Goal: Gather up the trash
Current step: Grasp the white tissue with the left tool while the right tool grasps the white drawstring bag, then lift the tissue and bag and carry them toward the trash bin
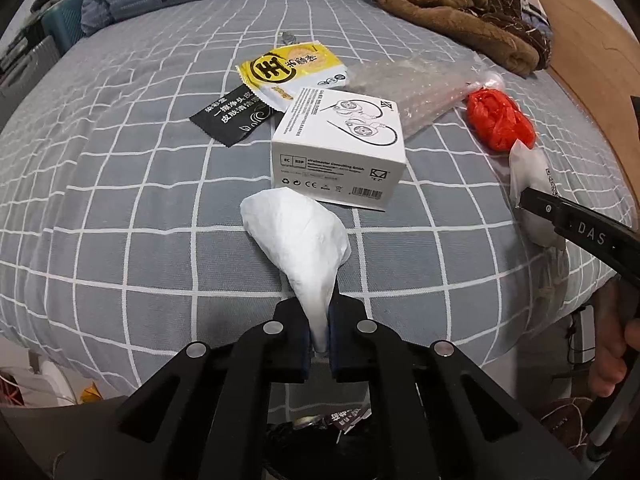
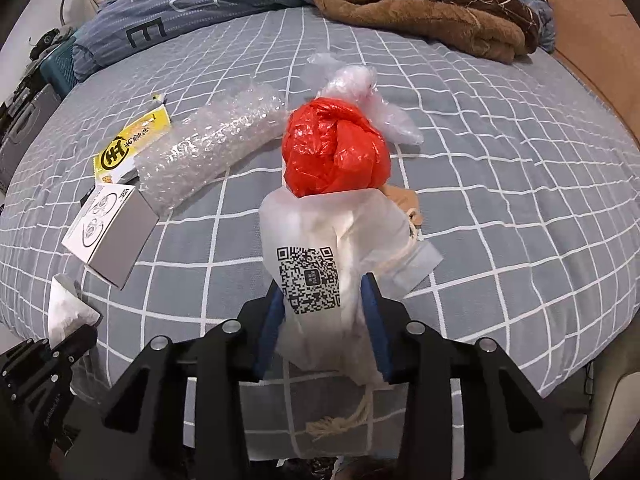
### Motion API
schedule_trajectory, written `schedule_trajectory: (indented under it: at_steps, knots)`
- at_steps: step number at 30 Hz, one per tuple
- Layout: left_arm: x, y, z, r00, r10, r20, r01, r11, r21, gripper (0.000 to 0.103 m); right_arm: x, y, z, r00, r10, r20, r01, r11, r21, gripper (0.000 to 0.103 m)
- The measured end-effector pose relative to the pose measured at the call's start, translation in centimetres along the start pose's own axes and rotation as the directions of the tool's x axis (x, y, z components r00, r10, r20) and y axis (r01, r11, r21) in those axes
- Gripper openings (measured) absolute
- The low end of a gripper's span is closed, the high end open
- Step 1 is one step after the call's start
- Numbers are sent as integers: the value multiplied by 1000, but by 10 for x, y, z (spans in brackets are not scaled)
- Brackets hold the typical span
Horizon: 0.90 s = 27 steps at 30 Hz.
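Trash lies on a bed with a grey checked sheet. My left gripper is shut on the narrow end of a crumpled white tissue, which fans out ahead of the jaws. My right gripper is shut on a white translucent pouch with a QR code; both blue pads press its sides. A red plastic bag lies just beyond the pouch. In the left wrist view the right gripper's black finger shows at the right edge, by the pouch and the red bag.
A white earphone box, a yellow wrapper, a black sachet and a bubble-wrap roll lie mid-bed. A clear bag sits behind the red one. A brown blanket and a blue striped quilt are at the back.
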State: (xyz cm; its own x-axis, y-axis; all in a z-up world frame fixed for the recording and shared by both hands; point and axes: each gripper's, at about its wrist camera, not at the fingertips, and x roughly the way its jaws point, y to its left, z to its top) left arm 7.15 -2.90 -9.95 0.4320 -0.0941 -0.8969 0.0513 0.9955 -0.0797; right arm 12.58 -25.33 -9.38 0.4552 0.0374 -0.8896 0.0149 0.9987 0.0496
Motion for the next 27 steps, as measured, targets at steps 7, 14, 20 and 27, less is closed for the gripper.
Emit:
schedule_trajectory:
  at_steps: [7, 14, 20, 27]
  knots:
    - [-15, -7, -2, 1000, -7, 22, 7, 1000, 9, 5, -18, -1, -4, 1000, -1, 26, 1, 1000, -2, 37]
    - [-31, -7, -4, 999, -10, 41, 10, 1000, 7, 5, -36, 1, -9, 999, -4, 51, 5, 1000, -10, 37]
    - [-43, -7, -7, 998, -8, 58, 8, 1000, 8, 5, -49, 4, -14, 998, -6, 64, 7, 1000, -11, 37]
    - [-55, -9, -12, 997, -9, 75, 8, 1000, 10, 5, -63, 4, -20, 997, -2, 81, 3, 1000, -9, 37]
